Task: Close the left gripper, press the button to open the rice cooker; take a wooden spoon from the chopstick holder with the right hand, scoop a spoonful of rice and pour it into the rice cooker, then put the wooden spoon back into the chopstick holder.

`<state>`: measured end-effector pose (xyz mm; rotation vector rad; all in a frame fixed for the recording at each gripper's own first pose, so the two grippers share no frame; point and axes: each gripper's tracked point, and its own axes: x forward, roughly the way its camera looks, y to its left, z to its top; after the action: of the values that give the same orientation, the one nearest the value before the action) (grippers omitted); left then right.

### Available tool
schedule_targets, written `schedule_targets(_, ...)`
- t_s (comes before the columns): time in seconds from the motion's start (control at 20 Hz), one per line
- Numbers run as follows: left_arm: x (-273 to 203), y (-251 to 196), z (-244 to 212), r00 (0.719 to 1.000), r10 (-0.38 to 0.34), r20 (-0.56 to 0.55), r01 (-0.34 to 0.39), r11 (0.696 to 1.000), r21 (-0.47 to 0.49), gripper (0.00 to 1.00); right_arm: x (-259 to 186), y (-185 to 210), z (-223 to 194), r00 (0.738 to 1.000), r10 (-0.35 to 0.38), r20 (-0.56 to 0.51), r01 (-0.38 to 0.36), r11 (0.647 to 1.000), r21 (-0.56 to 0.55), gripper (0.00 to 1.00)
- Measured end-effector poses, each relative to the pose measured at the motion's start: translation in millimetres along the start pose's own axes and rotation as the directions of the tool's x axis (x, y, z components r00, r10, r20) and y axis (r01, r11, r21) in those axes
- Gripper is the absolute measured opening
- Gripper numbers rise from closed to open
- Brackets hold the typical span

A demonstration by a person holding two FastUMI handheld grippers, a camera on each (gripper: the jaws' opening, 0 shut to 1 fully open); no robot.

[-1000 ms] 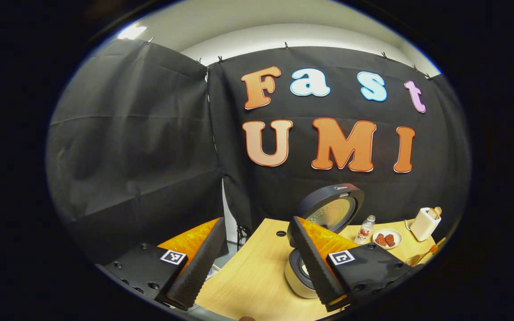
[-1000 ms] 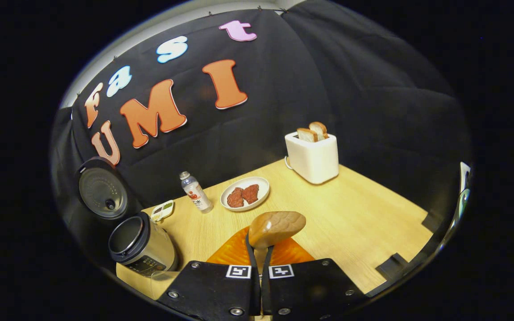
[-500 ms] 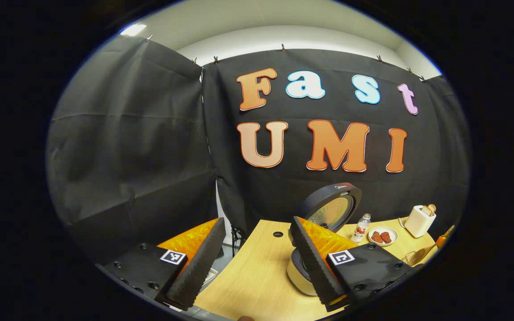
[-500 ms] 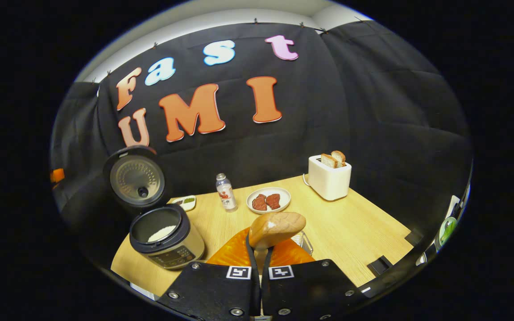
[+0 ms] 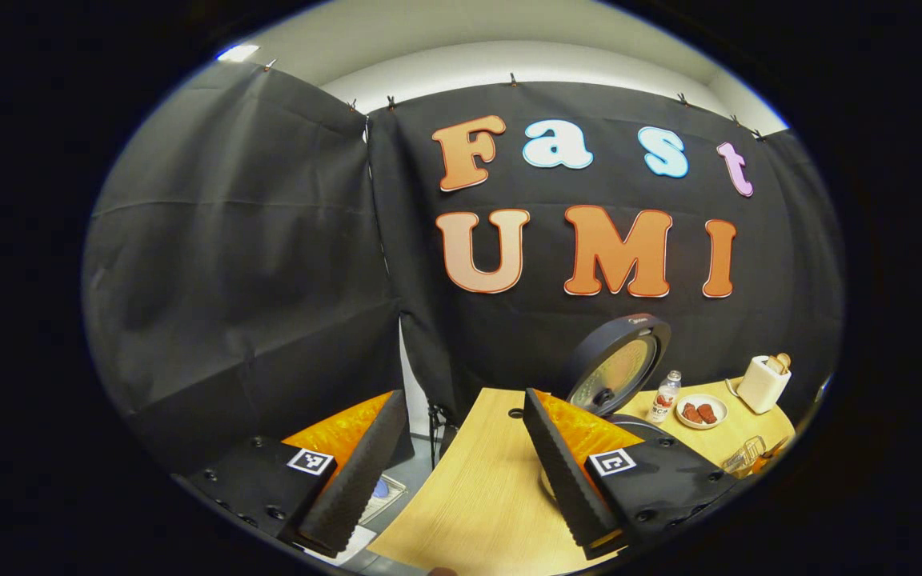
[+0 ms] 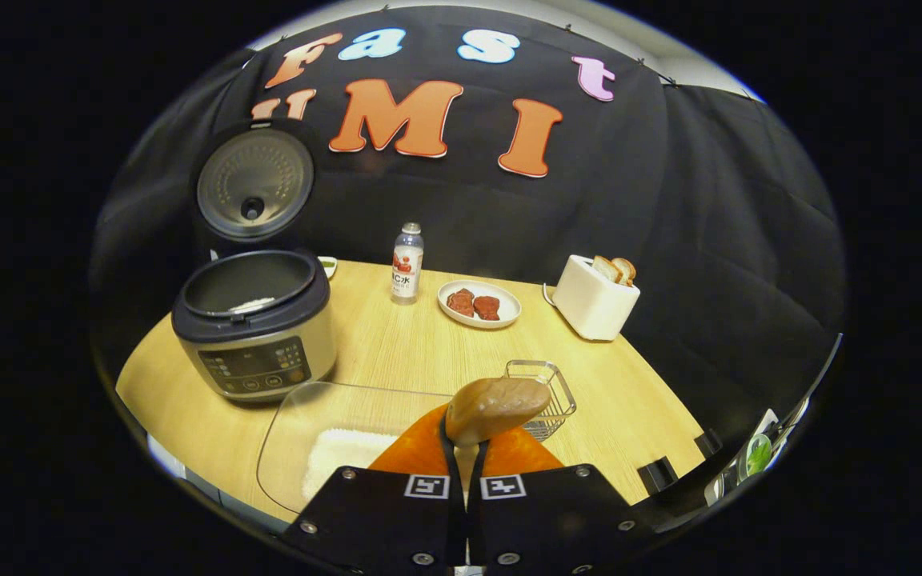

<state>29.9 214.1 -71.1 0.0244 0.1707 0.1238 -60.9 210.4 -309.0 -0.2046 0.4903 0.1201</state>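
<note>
The right hand-held gripper (image 6: 465, 448) is clamped tight on the wooden spoon (image 6: 497, 406) so it won't drop. The rice cooker (image 6: 253, 324) sits open on the table (image 6: 445, 360), ready for rice. The left hand-held gripper (image 5: 461, 472) waits with fingers spread, holding nothing.

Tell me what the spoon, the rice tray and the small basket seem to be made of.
The spoon looks like smooth, lightly glossy wood: brown with grain streaks. The rice tray is probably clear glass or plastic, since the table shows through it. The small basket looks like shiny metal wire mesh.
</note>
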Motion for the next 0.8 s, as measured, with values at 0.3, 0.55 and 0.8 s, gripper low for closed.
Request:
schedule_targets(0.3,1.5,8.6,-2.0,1.0,0.004,-0.007,-0.004,1.0,0.003,1.0,7.4,5.9,-14.2,0.999,0.012,-0.03,-0.006,0.982,0.187,0.0)
schedule_targets(0.55,1.1,8.1,-9.0,1.0,0.003,-0.024,-0.003,1.0,0.005,1.0,1.4,66.1,-10.1,0.983,0.185,-0.006,-0.166,0.895,0.413,0.0)
schedule_targets(0.8,1.5,3.5,-11.3,1.0,-0.008,-0.03,0.008,1.0,-0.003,1.0,5.5,83.6,-7.8,0.974,0.225,0.026,-0.206,0.833,0.513,0.0)
